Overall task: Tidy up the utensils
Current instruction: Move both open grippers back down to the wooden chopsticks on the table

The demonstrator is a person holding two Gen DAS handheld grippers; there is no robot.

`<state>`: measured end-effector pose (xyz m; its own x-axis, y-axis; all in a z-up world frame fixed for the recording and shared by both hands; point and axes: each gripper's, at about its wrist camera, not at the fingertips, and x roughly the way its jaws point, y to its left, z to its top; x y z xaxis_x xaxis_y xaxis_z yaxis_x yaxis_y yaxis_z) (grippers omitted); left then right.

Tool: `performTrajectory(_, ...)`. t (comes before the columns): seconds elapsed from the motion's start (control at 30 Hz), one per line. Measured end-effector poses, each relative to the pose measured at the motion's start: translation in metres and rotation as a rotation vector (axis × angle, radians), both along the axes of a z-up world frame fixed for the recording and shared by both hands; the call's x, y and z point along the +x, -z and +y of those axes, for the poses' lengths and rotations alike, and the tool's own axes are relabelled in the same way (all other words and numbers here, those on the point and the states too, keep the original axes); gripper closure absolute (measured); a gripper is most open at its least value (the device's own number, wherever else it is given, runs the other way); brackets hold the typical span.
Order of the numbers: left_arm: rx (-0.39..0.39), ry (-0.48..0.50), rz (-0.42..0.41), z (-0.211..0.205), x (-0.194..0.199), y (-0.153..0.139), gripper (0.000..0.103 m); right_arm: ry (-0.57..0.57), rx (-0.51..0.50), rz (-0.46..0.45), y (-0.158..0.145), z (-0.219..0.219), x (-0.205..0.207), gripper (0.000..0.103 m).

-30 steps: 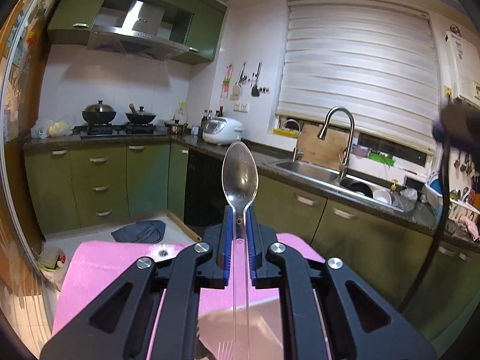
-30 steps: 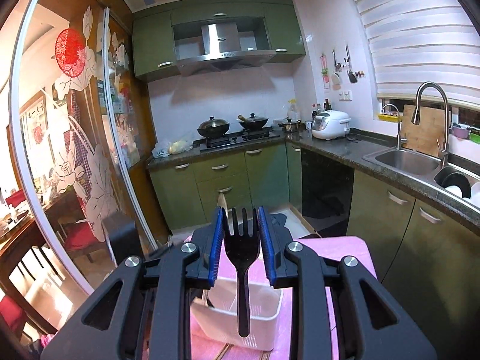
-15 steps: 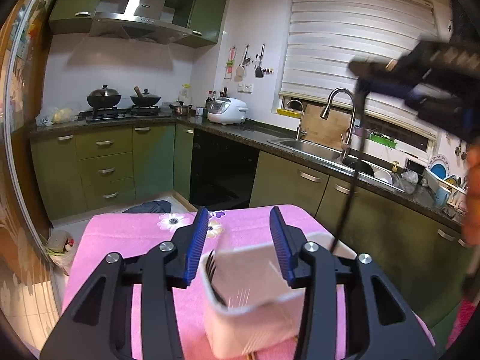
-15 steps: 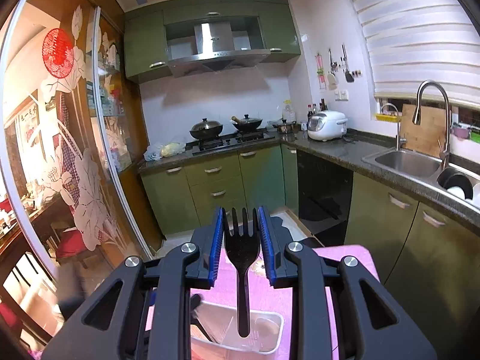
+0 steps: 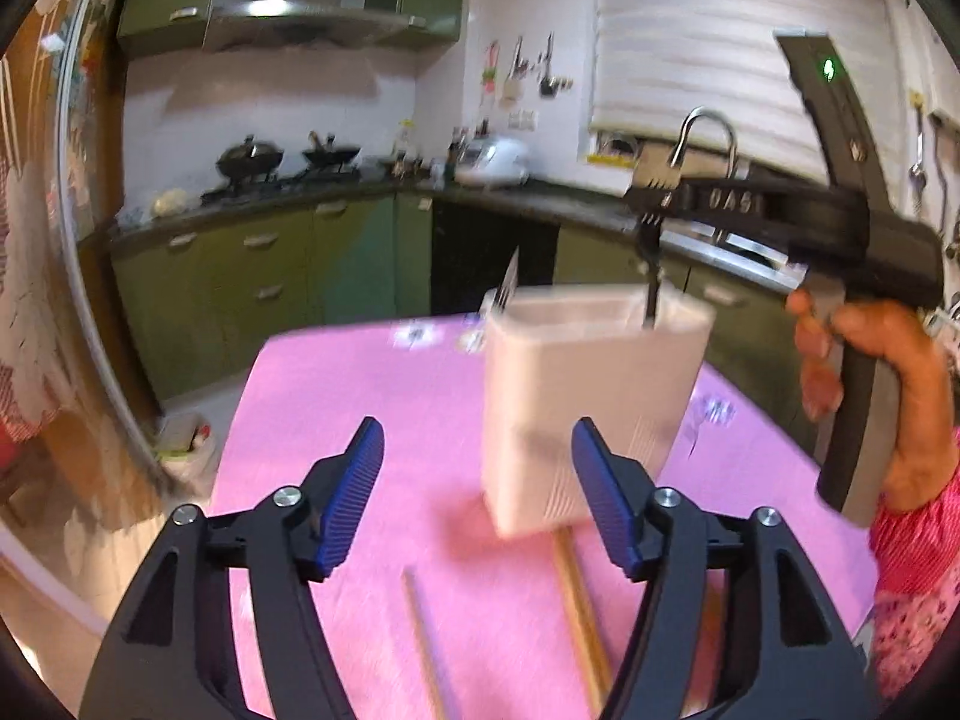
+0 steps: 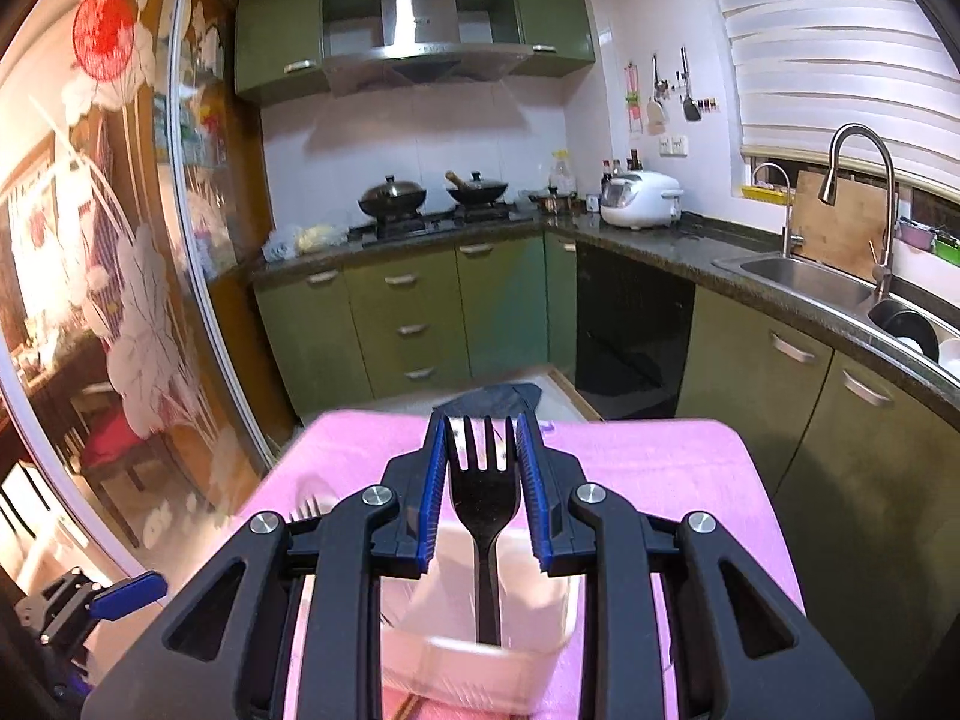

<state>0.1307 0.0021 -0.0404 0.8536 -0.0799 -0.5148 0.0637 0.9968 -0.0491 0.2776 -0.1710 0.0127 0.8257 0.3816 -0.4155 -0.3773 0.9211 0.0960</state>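
A white utensil holder stands on the pink cloth, blurred by motion. My left gripper sits just short of the holder, jaws opening with nothing between the pads. One of its blue pads shows at the lower left of the right wrist view. My right gripper is shut on a black fork, tines pointing forward. The fork's handle hangs down into the holder. From the left wrist view, the right gripper hovers over the holder's far right corner, the fork dipping inside. A clear utensil sticks out of the far left corner.
Two wooden chopsticks lie on the cloth in front of the holder. A person's hand grips the right tool's handle at the right. Beyond the table's far edge are green kitchen cabinets and a sink.
My left gripper let go of the clear spoon, opened, and drew back and down from the holder. My right gripper sank with the black fork until its handle entered the holder.
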Motion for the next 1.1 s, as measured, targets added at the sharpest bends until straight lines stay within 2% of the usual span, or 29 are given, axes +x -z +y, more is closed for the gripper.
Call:
performTrajectory(0.1,-0.015,-0.012,0.102,0.011,-0.003,0.021,0.041,0.007,-0.013,0.013,0.013,0.003,-0.003,0.078)
performTrajectory(0.2,-0.015,-0.032,0.170,0.020,-0.003,0.036,0.041,0.012,-0.028,0.013,0.022,0.003,-0.011,0.078)
performTrajectory(0.27,-0.006,-0.050,0.221,0.025,-0.003,0.048,0.040,0.014,-0.032,0.003,0.023,0.000,-0.019,0.073)
performTrajectory(0.3,0.000,-0.052,0.251,0.027,-0.004,0.055,0.040,0.016,-0.030,-0.006,0.022,-0.003,-0.026,0.066)
performTrajectory(0.47,0.055,-0.051,0.311,0.022,-0.008,0.073,0.040,0.018,-0.010,-0.004,0.023,-0.025,-0.056,0.065)
performTrajectory(0.57,0.097,-0.066,0.330,0.020,-0.011,0.080,0.040,0.023,-0.016,0.043,0.039,-0.041,-0.071,0.065)
performTrajectory(0.7,0.105,-0.065,0.383,0.018,-0.006,0.089,0.039,0.046,-0.005,0.116,0.065,-0.065,-0.084,0.064)
performTrajectory(0.8,0.121,-0.068,0.416,0.016,-0.002,0.095,0.039,0.082,-0.050,0.201,0.093,-0.080,-0.086,0.065)
performTrajectory(0.9,0.109,-0.067,0.432,0.016,-0.003,0.100,0.041,0.062,-0.101,0.307,0.125,-0.083,-0.087,0.065)
performTrajectory(1.0,0.087,-0.057,0.434,0.013,-0.006,0.101,0.052,0.035,-0.143,0.380,0.157,-0.080,-0.092,0.065)
performTrajectory(1.07,0.089,-0.038,0.429,0.008,-0.008,0.100,0.067,0.021,-0.142,0.395,0.167,-0.074,-0.095,0.065)
performTrajectory(1.1,0.094,-0.029,0.427,0.006,-0.008,0.100,0.071,0.015,-0.142,0.399,0.172,-0.072,-0.098,0.065)
